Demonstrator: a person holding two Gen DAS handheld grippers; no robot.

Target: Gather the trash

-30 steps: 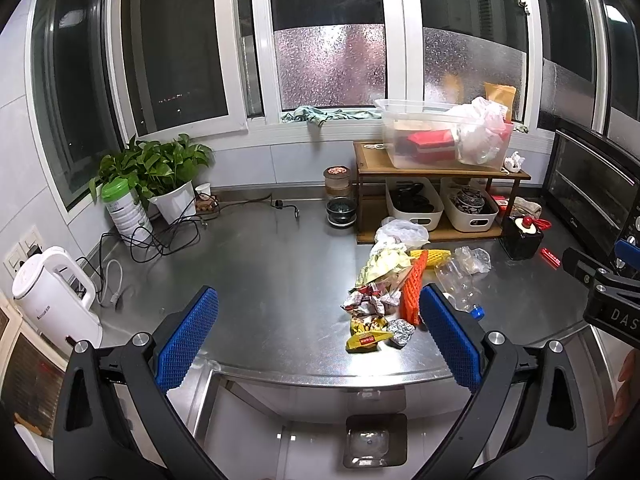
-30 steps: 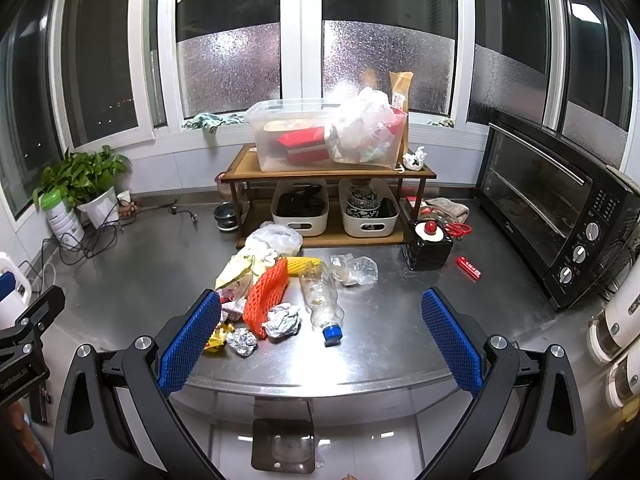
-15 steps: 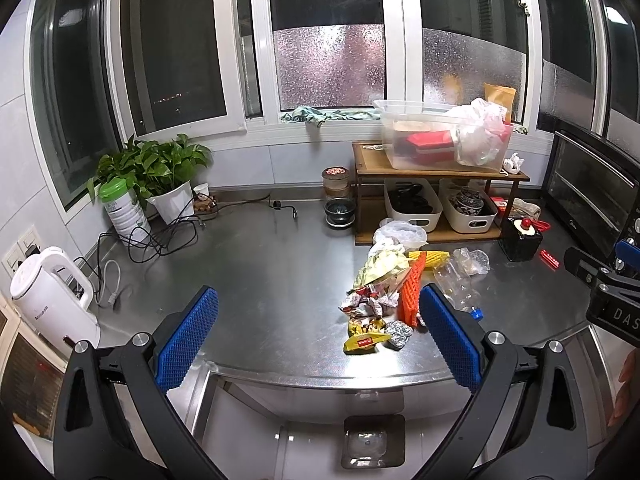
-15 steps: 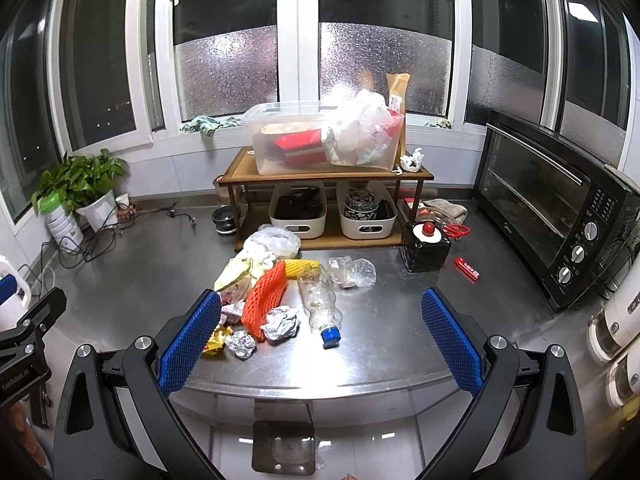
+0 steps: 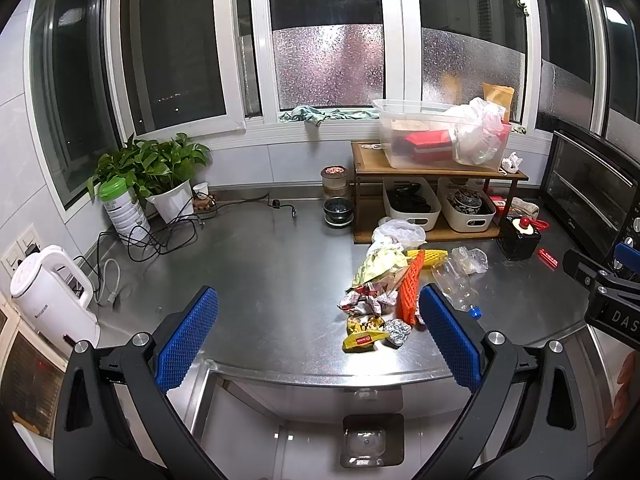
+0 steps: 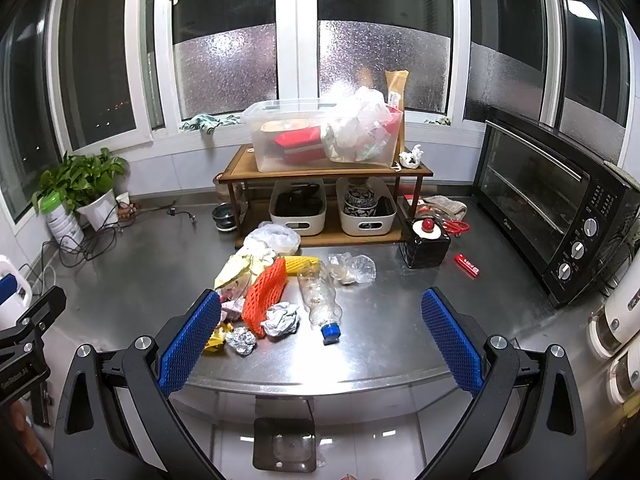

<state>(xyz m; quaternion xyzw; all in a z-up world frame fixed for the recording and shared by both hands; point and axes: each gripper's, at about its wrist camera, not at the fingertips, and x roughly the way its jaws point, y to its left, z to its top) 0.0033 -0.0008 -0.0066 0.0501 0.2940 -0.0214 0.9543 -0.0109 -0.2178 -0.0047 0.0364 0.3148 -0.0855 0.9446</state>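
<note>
dark windows [image 5: 180, 60] | steel counter [image 5: 260, 264] | wooden shelf [image 6: 320, 172] | grey tiled wall [image 5: 24, 168]

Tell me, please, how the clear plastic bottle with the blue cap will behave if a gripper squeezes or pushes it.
The clear plastic bottle looks empty and already crumpled, so it is probably light and would likely buckle under a squeeze. It lies on its side on the smooth steel counter, so a push may slide or roll it.

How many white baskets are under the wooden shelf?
2. The left white basket holds dark things; the right white basket holds a patterned bowl. Both sit side by side under the wooden shelf. None seems hidden.
</note>
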